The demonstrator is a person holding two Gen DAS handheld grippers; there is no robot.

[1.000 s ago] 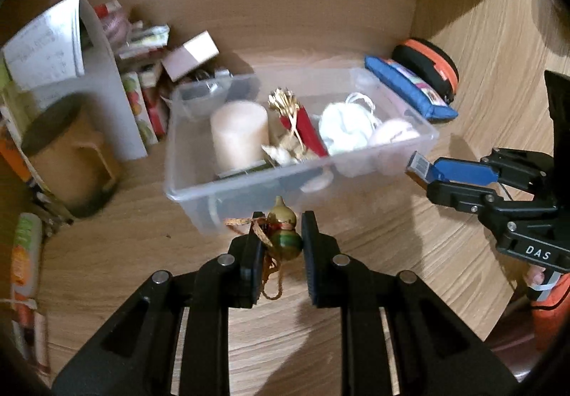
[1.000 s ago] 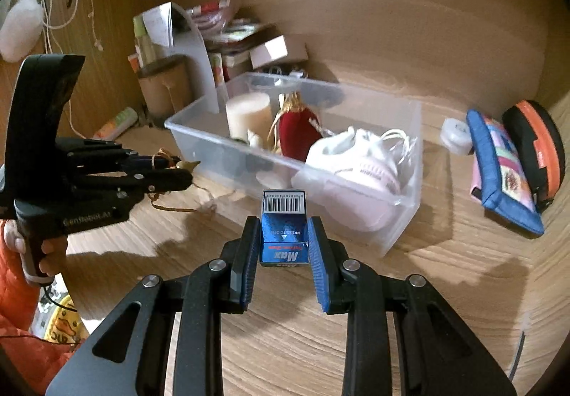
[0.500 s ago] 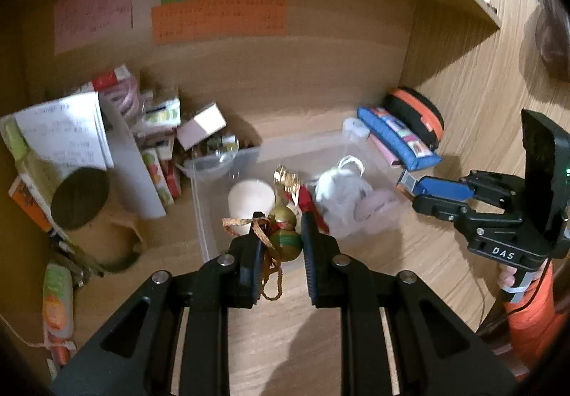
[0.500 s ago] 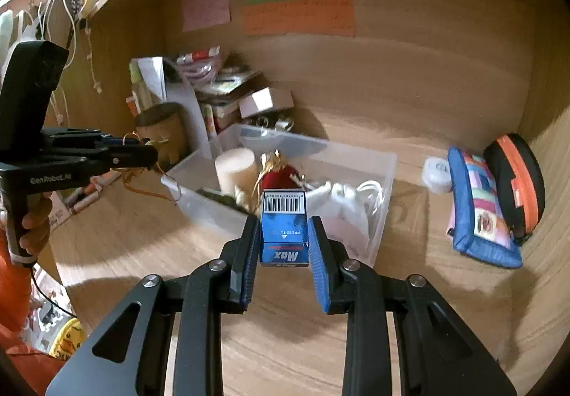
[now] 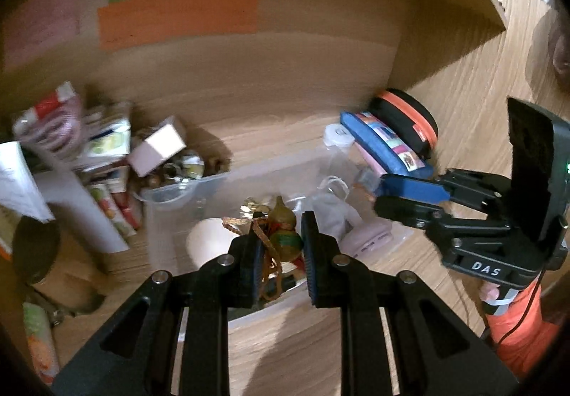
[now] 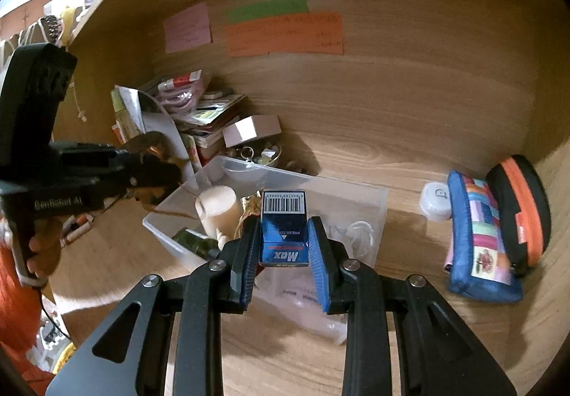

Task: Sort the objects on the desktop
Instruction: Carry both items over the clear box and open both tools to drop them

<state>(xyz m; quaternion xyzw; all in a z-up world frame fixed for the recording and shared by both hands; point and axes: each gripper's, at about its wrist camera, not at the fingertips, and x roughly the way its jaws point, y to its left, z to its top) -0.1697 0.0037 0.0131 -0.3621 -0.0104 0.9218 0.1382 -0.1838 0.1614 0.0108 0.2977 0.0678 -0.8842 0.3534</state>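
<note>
Wooden desk [image 6: 374, 153] clutter rings clear bin [image 6: 356, 193]; jaws pinch gourd charm [image 5: 283, 235] and blue box [image 6: 284, 232] above it

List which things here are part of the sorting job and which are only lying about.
In the job:
- gourd charm, in the left tongs
- blue box, in the right tongs
- clear bin

Lying about:
- patchwork pouch
- black case
- paper notes
- book pile

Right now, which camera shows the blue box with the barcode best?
The right wrist view: the blue box sits front-on in the right claw, barcode and label readable. The left wrist view shows the blue box only edge-on and blurred.
</note>
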